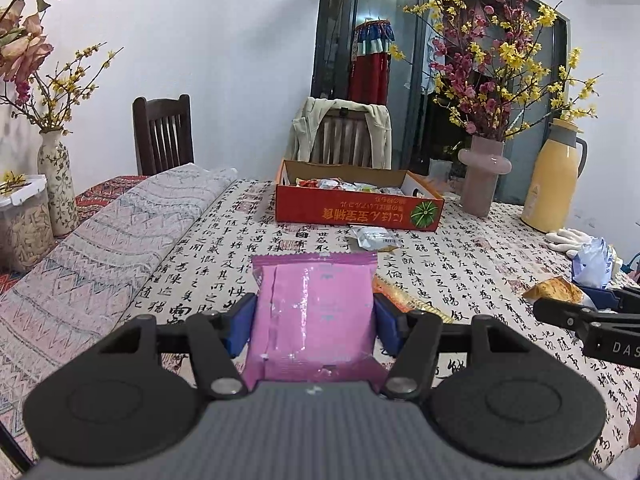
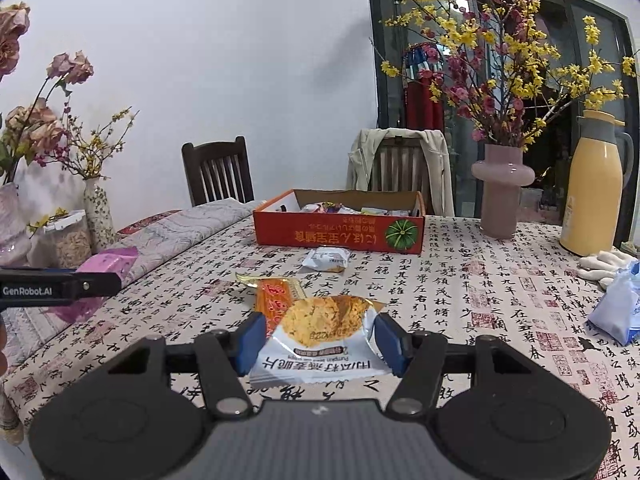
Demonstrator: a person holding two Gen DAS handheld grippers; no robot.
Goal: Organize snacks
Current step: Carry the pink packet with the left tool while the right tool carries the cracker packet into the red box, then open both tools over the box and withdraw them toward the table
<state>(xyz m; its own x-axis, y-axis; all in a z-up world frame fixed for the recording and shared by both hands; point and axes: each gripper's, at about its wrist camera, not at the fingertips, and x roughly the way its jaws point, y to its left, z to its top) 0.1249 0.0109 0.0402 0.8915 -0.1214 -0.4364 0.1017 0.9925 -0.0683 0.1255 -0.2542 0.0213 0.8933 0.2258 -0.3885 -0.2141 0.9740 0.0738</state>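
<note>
Left gripper: clenched on the pink packet, both blue pads pressed against its sides; the packet sits upright between them, clear of the tablecloth.
Right gripper: the blue pads stand either side of the white cracker packet. The packet looks raised off the cloth and gripped, though pad contact is not fully clear on the right side.
Destination: the red cardboard box stands at the far middle of the table, open at the top, already holding a heap of wrapped snacks.
Loose items: a small white packet lies just in front of the box; an orange packet lies on the cloth just beyond the right gripper; a blue-and-white bag sits well to the right.
Step in hand (judgement): carrying both packets forward to the box.
Recommended handling: lift each packet above the near wall of the box before releasing; foil wrappers are slippery and crushable, so hold firmly but lightly.
Hazard: the pink vase and yellow flask stand near the box's right end; the approach is best kept to the box's middle.
</note>
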